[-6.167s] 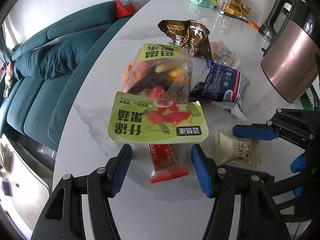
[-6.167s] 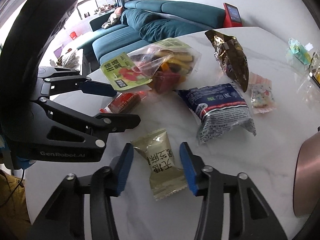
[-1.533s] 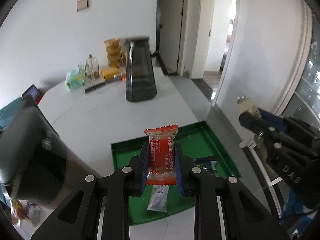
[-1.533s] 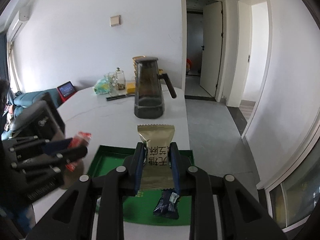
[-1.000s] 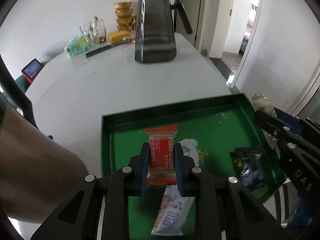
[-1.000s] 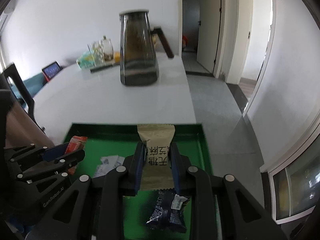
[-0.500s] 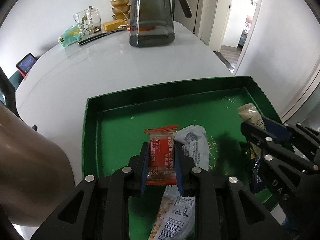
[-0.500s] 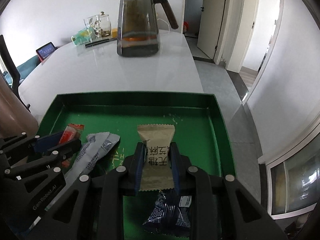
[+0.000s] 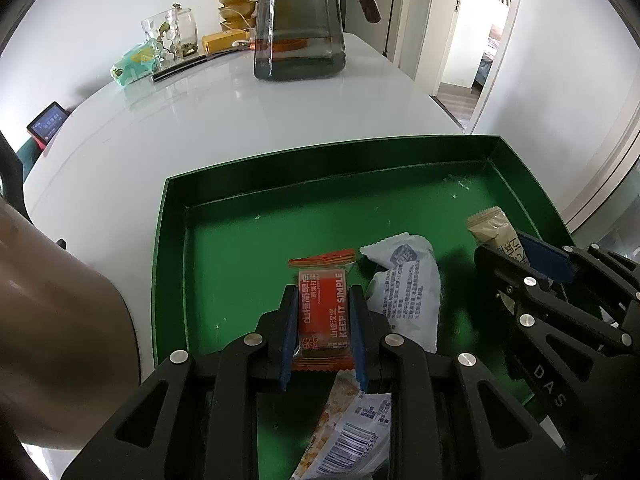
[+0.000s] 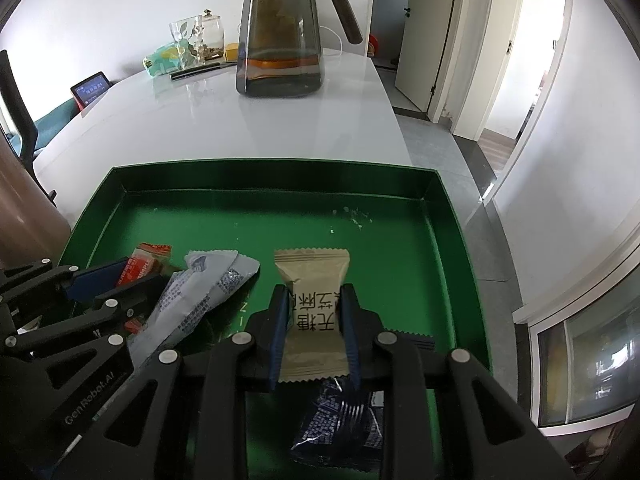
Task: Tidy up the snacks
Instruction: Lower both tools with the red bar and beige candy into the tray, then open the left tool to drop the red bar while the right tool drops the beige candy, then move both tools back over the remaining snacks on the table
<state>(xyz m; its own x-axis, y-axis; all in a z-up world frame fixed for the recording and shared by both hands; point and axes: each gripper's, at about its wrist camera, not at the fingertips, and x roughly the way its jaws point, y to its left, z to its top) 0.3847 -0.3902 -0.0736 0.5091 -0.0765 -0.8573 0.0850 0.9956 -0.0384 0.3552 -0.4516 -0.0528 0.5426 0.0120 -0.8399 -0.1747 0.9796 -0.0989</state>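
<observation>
The left gripper (image 9: 322,334) is holding an orange-red snack packet (image 9: 322,312) upright between its jaws, the blue pads pressing on the packet's two long sides while its crimped top edge is sticking out past the fingertips. The packet is hanging over the floor of a green tray (image 9: 170,216), towards the tray's near left part.

The right gripper (image 10: 314,330) is gripping a tan snack packet (image 10: 312,304) in the same manner, the pads lying against its sides near the middle, the upper half standing clear beyond the jaws and the lower crimped edge showing behind them. Its jaws have just been opening slightly, yet the packet is sitting between them with the pads touching it. It is hovering over the middle of the tray.

Two more snacks are lying in the tray. A white-grey packet (image 9: 404,288) is resting between the two grippers, just beside the orange-red one on its right. A dark blue packet (image 10: 340,428) is lying close to the tray's near edge, beneath the right gripper.

The tray is sitting at the near right corner of the white counter (image 9: 200,120). Towards the counter's far edge a dark glass pitcher (image 10: 280,40) is standing, with a clear glass jar (image 10: 196,40) to its left. A copper-coloured vessel (image 9: 48,340) is filling the left wrist view's left side, just beside the tray.
</observation>
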